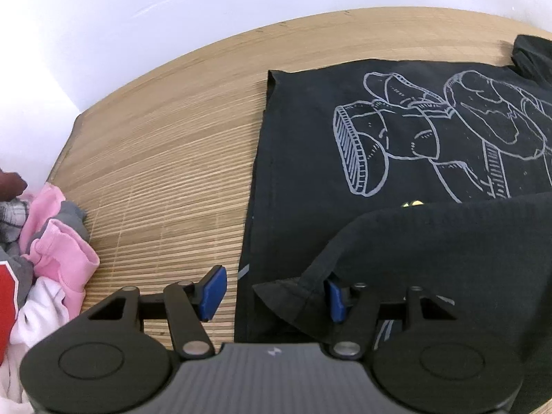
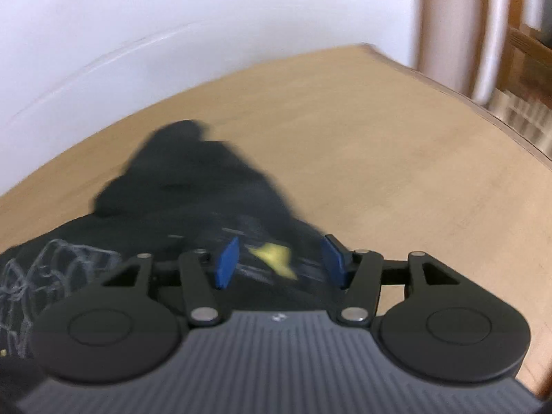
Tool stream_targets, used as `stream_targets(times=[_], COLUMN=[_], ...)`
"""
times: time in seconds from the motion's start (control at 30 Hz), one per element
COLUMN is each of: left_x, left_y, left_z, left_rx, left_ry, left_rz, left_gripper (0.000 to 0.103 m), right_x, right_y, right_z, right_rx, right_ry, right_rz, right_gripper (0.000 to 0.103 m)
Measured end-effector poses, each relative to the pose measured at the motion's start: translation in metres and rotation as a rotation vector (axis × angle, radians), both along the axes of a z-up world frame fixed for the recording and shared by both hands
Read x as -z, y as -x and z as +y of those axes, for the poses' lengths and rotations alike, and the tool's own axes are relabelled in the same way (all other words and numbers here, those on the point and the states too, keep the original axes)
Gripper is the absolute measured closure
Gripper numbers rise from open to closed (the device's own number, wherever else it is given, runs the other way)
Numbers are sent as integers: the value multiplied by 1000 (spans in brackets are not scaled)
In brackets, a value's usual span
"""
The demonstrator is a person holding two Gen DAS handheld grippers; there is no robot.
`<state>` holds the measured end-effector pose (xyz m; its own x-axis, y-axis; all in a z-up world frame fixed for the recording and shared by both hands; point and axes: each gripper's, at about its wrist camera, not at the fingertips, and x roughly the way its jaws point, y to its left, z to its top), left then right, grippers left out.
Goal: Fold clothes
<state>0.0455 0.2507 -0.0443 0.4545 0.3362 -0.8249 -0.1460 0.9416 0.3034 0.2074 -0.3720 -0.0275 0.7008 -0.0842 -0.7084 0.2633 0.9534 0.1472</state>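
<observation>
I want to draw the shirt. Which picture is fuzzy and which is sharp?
Left wrist view: sharp, the white drawing on the black T-shirt shows clear lines, though the table edge bends round from the lens. Right wrist view: smeared all over, so the shirt is a dark blob.

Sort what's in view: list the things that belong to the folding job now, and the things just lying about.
In the job:
black printed T-shirt
left gripper, open
right gripper, open

Lying about:
heap of pink, grey and white clothes
slatted bamboo tabletop
</observation>
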Motion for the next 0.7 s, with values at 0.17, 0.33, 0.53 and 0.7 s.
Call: stream_targets(times=[0.17, 0.33, 0.53, 0.7], left_x=[6, 6, 8, 7], left_y=[-4, -9, -17, -16], left_z=[-5, -12, -14, -6], left_rx=[19, 14, 36, 14], left_ry=[-3, -25, -25, 33], left_rz=[28, 31, -1, -25], left_gripper=[42, 42, 42, 41], right_x=[9, 31, 66, 82], right_y=[24, -19, -96, -109], right_z=[-16, 18, 52, 54], right_rx=[-98, -255, -310, -306], right_ry=[-41, 9, 60, 14], right_rz=[29, 44, 160, 132], right_gripper=[45, 44, 44, 56])
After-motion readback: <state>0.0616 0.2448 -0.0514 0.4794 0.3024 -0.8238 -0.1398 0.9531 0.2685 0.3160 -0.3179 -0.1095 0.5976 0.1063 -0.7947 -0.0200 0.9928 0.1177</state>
